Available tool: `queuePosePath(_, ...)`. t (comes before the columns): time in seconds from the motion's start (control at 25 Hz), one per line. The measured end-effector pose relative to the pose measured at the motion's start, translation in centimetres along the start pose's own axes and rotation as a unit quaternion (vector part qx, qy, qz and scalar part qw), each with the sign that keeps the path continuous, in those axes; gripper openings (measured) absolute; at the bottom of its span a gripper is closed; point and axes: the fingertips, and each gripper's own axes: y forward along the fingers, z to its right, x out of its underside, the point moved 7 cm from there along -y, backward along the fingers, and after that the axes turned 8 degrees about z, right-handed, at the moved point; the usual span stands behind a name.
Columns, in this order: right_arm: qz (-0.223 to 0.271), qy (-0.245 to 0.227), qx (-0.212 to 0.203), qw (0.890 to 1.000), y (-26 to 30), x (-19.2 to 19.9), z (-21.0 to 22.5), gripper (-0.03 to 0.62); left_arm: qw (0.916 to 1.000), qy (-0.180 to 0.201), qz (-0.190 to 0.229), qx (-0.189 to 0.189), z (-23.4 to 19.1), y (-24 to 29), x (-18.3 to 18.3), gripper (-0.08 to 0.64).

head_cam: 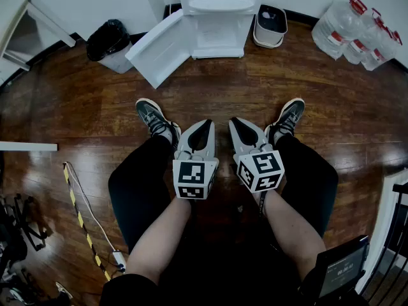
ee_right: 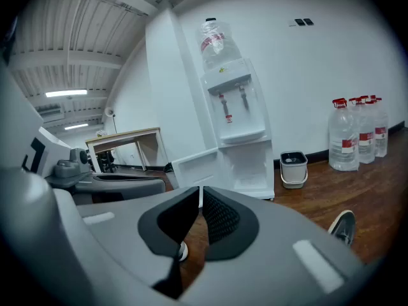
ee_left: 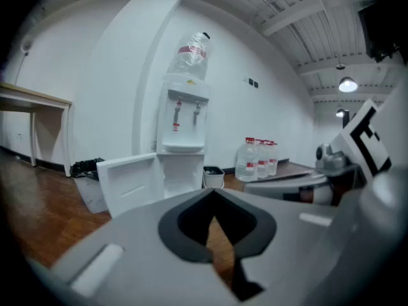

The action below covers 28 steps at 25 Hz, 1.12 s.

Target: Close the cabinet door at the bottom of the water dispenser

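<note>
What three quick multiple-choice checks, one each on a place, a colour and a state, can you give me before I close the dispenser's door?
1. In the head view, where does the black-bagged bin stand relative to the water dispenser?
A. to its left
B. to its right
C. on top of it

2. What colour are the caps on the water jugs standing on the floor?
A. blue
B. red
C. green

3. What state is the dispenser's bottom cabinet door in?
A. shut
B. swung open
C. missing

Answers:
1 A, the bin sits beside the door, left of the dispenser.
2 B, red caps show in the head view and both gripper views.
3 B, the door angles out from the cabinet, exposing its inside.
</note>
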Motion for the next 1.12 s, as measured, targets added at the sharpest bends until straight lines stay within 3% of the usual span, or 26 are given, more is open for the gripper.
queuePosePath(0.24, 0.003, -0.002, -0.009, 1.000, 1.0, -0.6, -0.6, 0.021, 0.9997, -0.012, 0.007, -0.019, -1.0, 0.2, -1.0, 0.021)
queuePosePath(0.4, 0.000, -0.005, -0.016, 1.000, 1.7, -0.9, -0.9, 0.021, 0.9992, 0.025, 0.022, -0.020, -1.8, 0.7, -1.6, 0.020)
queuePosePath(0.64, 0.006, -0.006, -0.016, 1.000, 4.3, -2.8, 0.0, 0.021, 0.9985, 0.038, -0.029, -0.026, -5.4, 2.2, -2.5, 0.021)
queuePosePath(0.76, 0.009, -0.005, -0.017, 1.000, 5.9, -3.6, 0.7, 0.021, 0.9973, 0.033, -0.061, -0.026, -7.7, 3.4, -3.2, 0.099)
queuePosePath(0.96, 0.012, 0.000, -0.020, 1.000, 9.0, -5.0, 1.4, 0.021, 0.9932, 0.070, -0.089, -0.029, -12.9, 5.7, -4.9, 0.150)
queuePosePath(1.12, 0.019, 0.003, -0.033, 0.999, 11.6, -6.4, 1.2, 0.021, 0.9817, 0.146, -0.116, -0.038, -17.6, 8.0, -6.0, 0.170)
